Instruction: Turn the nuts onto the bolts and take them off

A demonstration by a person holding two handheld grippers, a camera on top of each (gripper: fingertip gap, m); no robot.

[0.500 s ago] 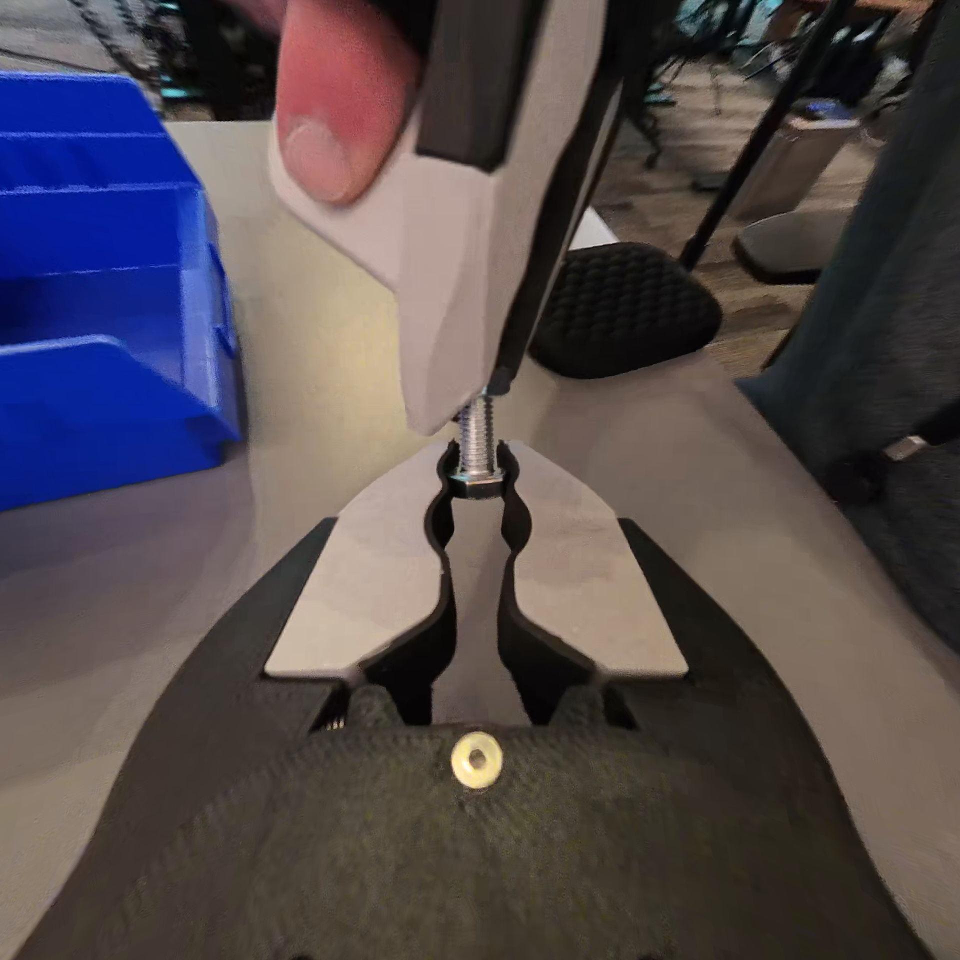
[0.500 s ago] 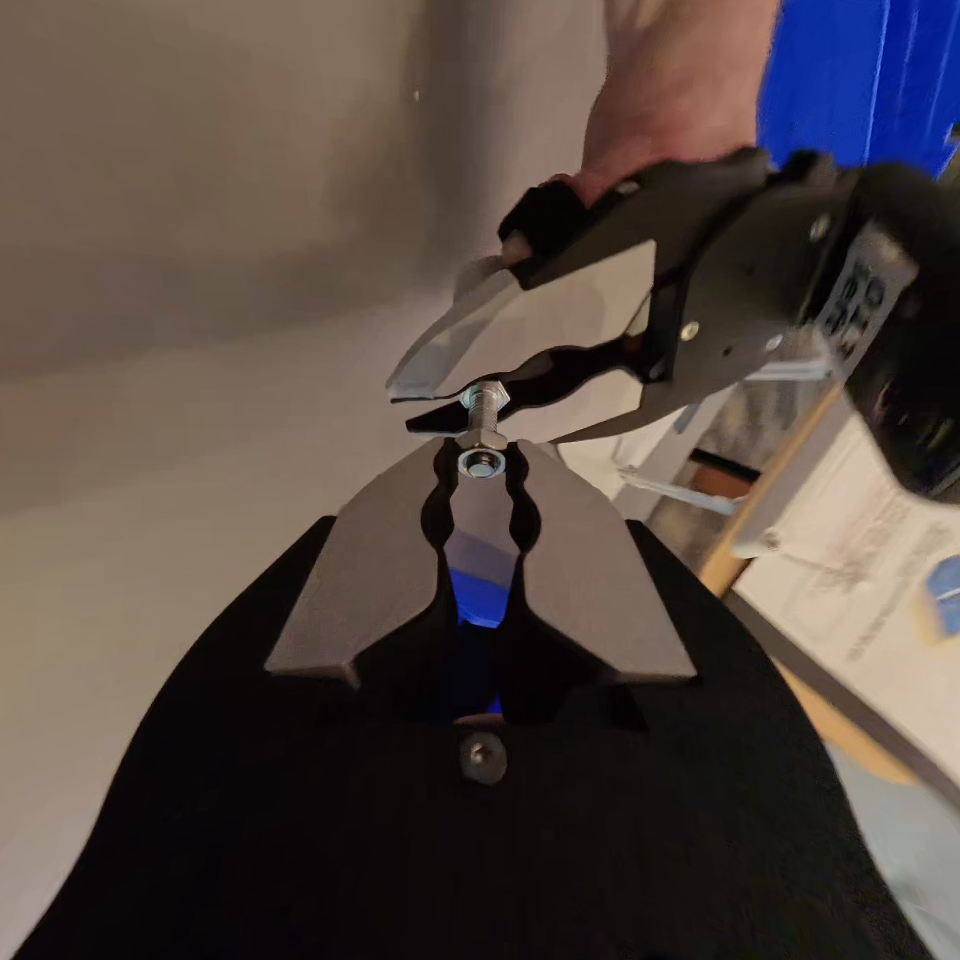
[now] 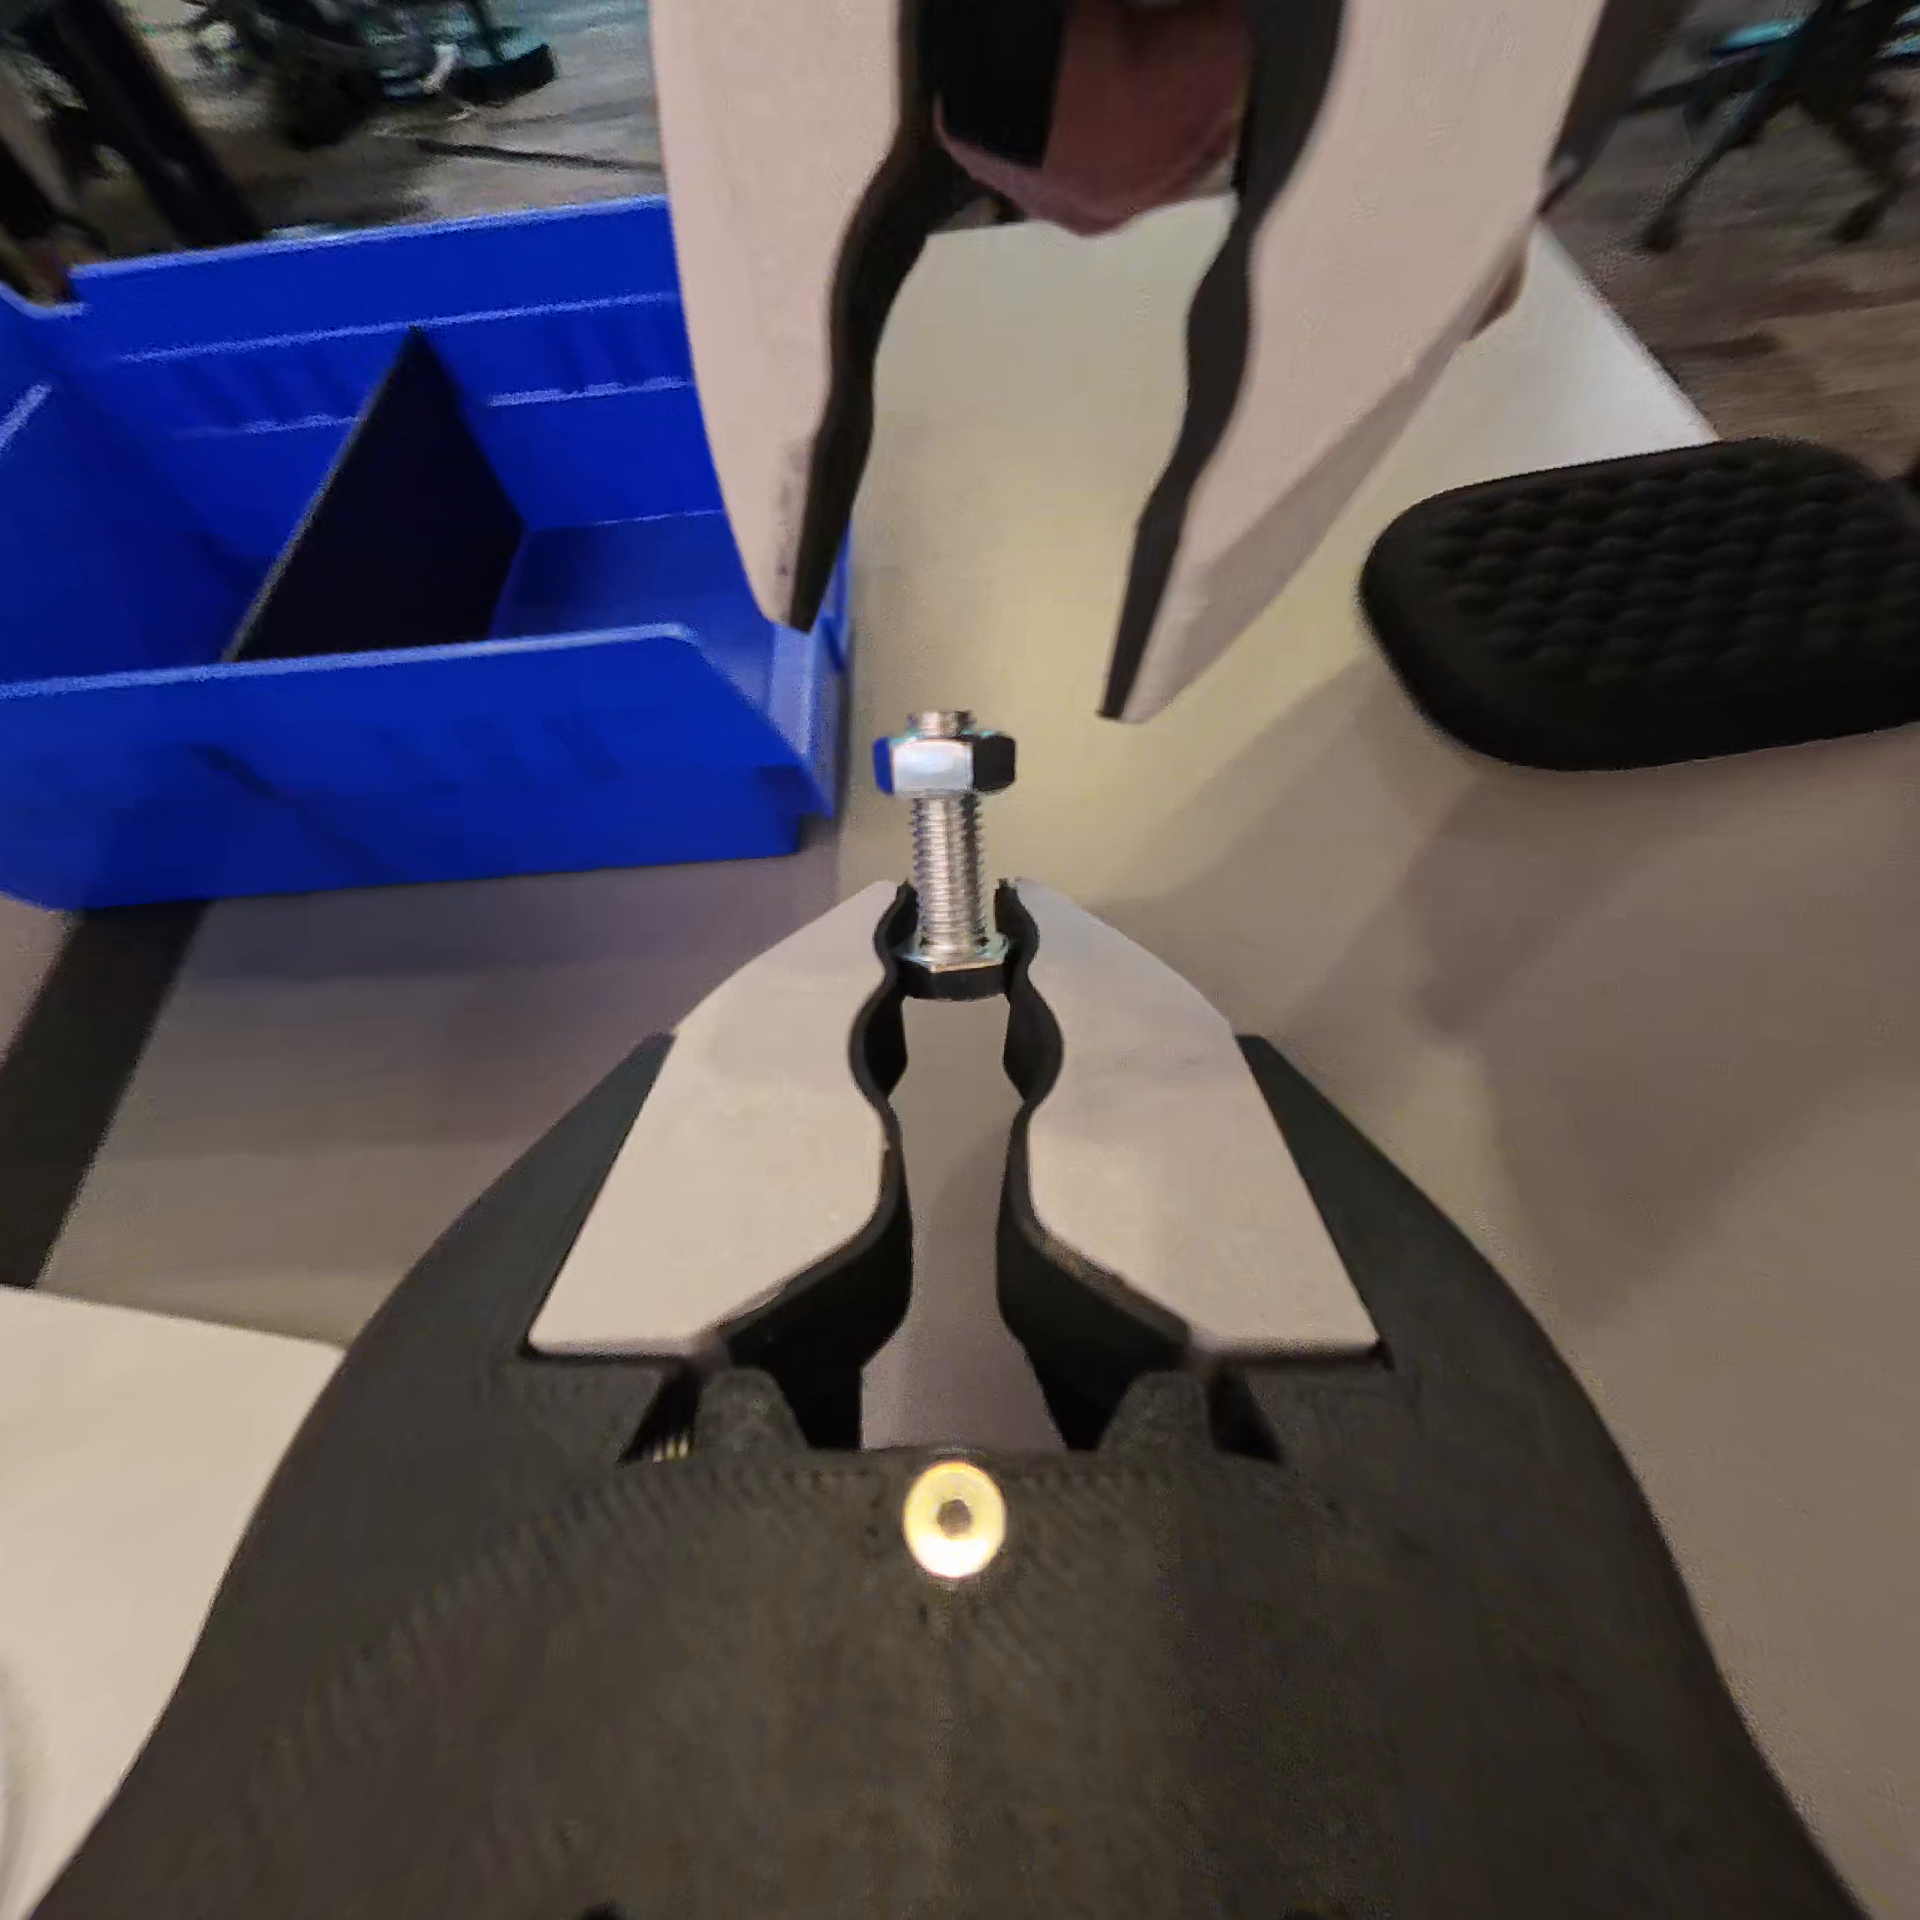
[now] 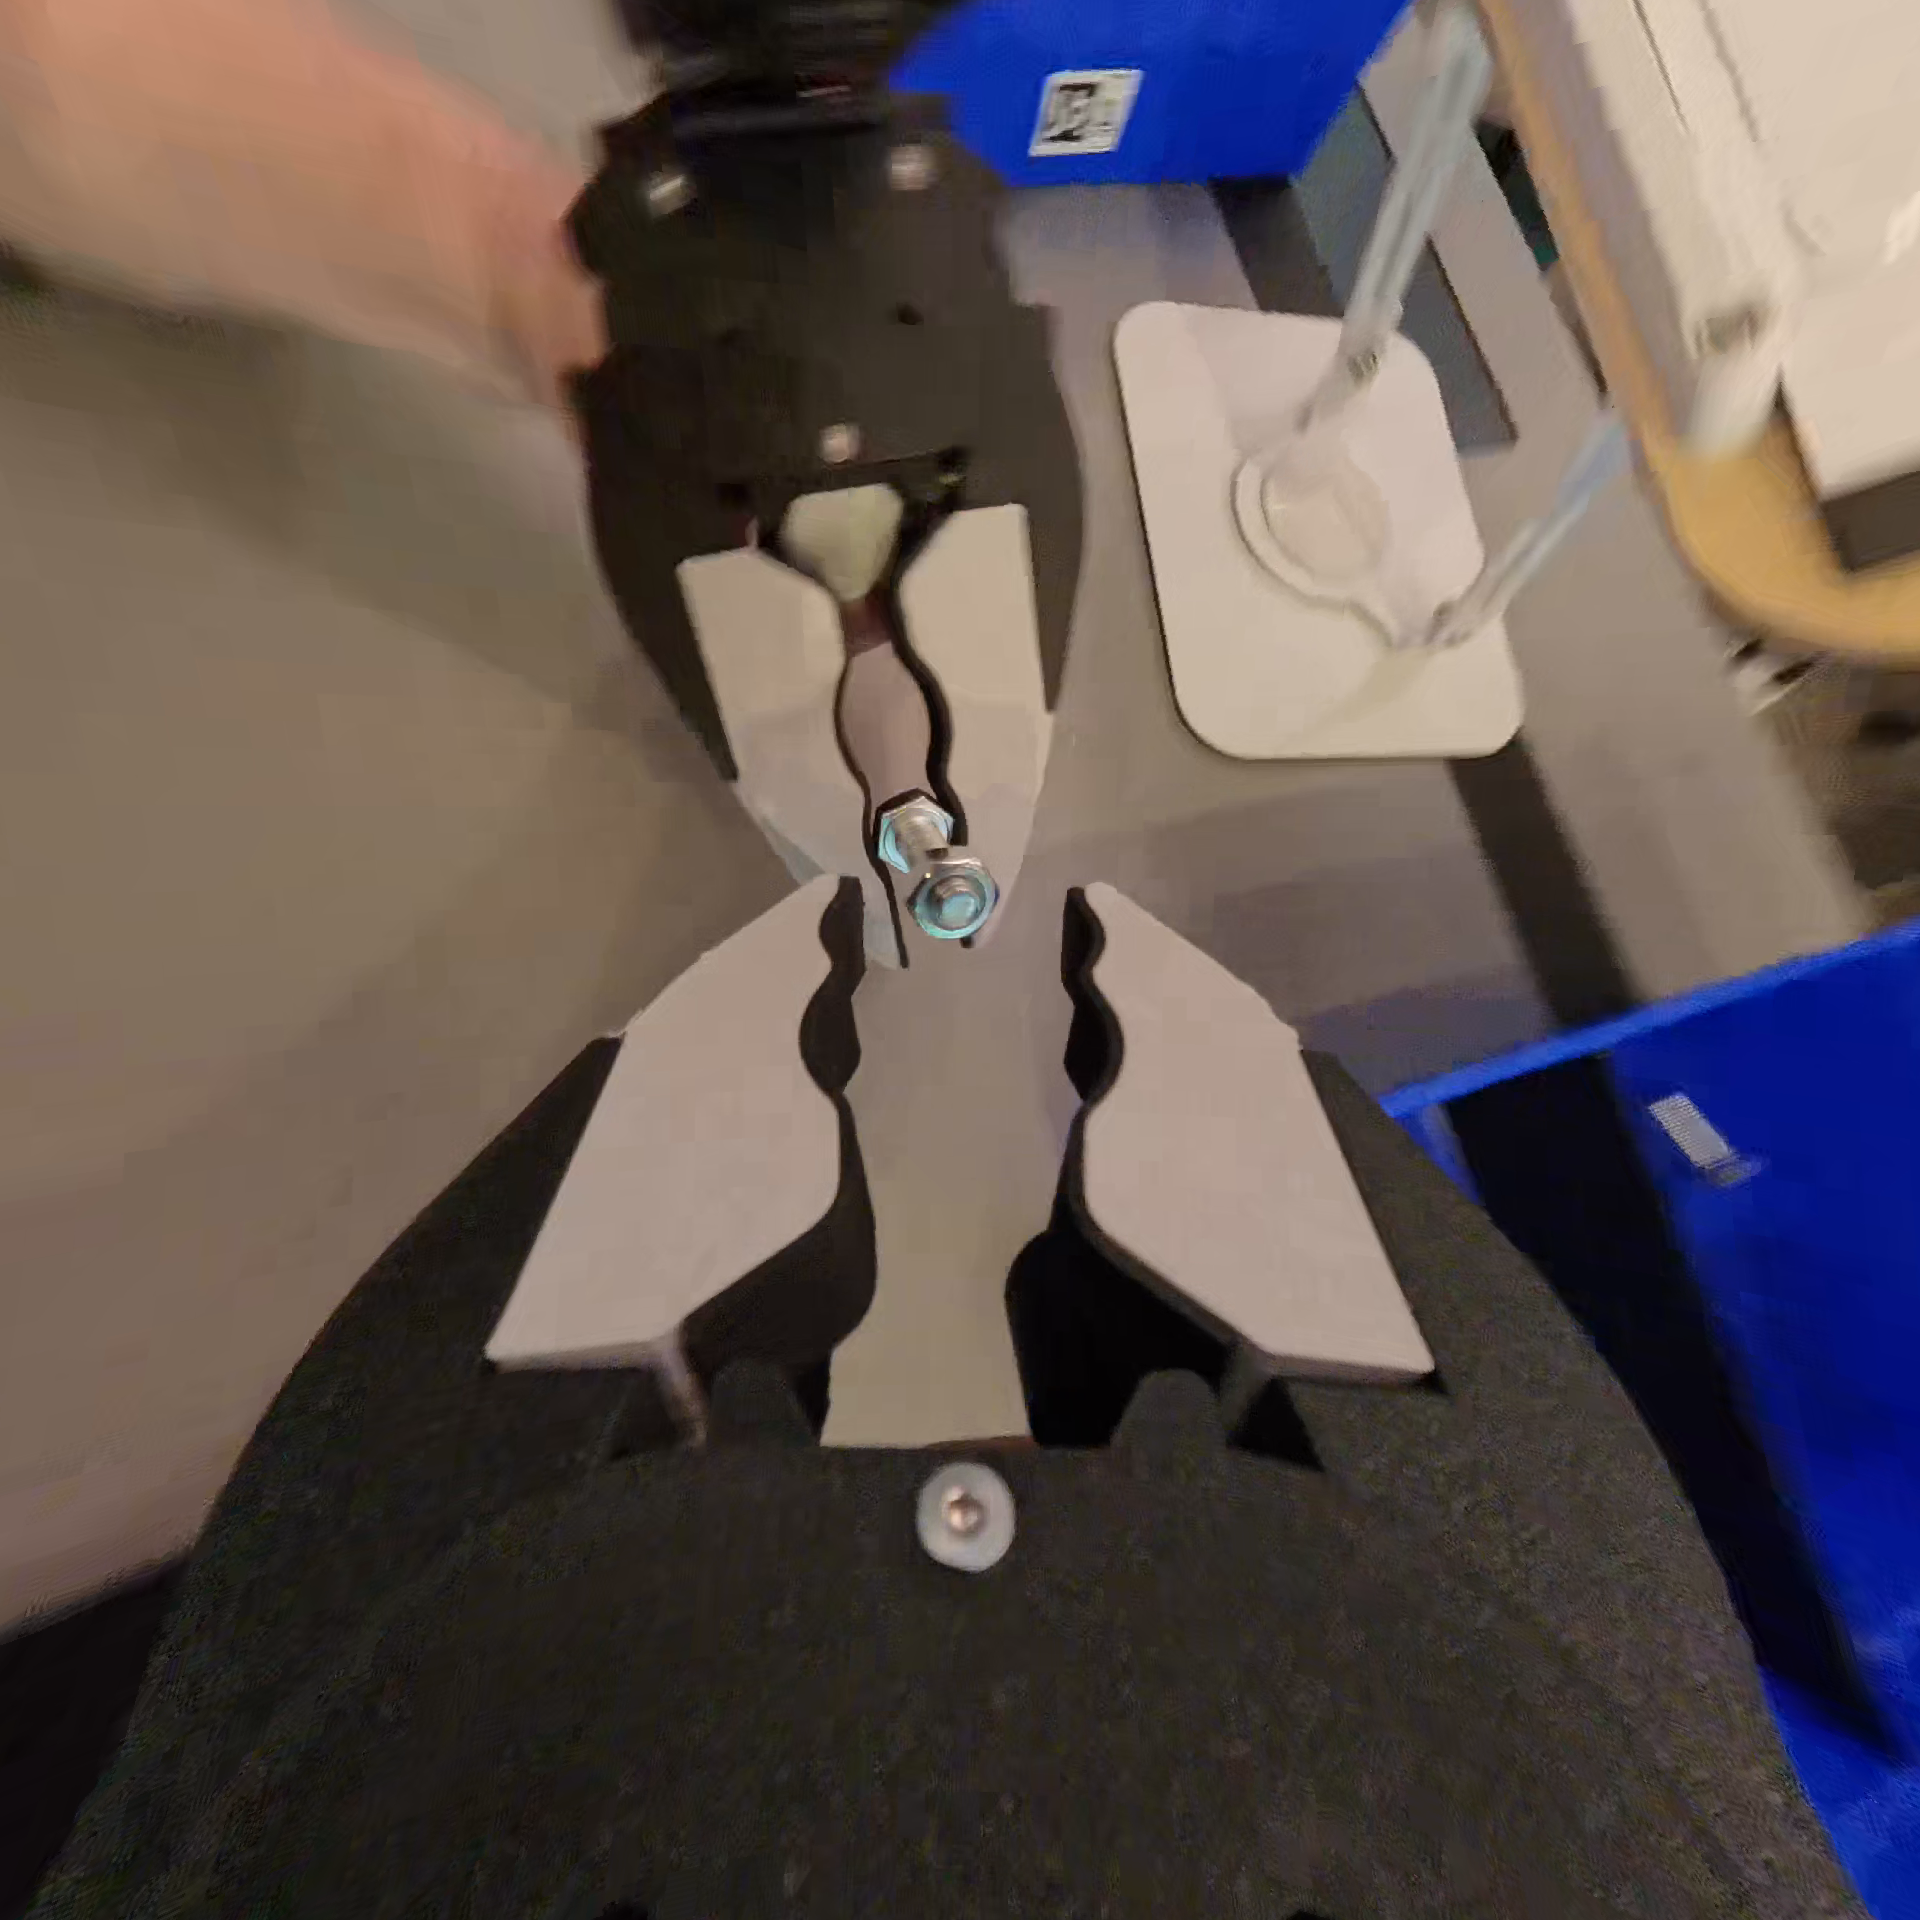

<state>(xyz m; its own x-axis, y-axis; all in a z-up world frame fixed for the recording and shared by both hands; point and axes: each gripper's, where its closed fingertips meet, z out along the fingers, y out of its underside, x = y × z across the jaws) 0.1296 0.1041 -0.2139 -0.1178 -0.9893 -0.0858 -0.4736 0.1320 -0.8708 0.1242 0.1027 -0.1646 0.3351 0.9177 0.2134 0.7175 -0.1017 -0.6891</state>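
Bolt (image 3: 951,883): frame centre, upright, head pinched in the notch at the tips of the left claw (image 3: 954,935), which is pressed onto it.

Nut (image 3: 943,767): at the top of the thread, only the bolt's end showing above it; free of both claws.

Right claw (image 3: 961,665): upper centre, spread, fingers straddling the space above the nut, holding nothing. In its own view the nut (image 4: 951,902) sits just beyond its tips.

Bin (image 3: 312,644): blue, left on the table (image 3: 1351,987).

Pad (image 3: 1662,613): black, right.

Risks: the nut looks barely threaded, so an off-centre closing could knock it off, cock it on the thread, or twist the bolt in its shallow head grip.
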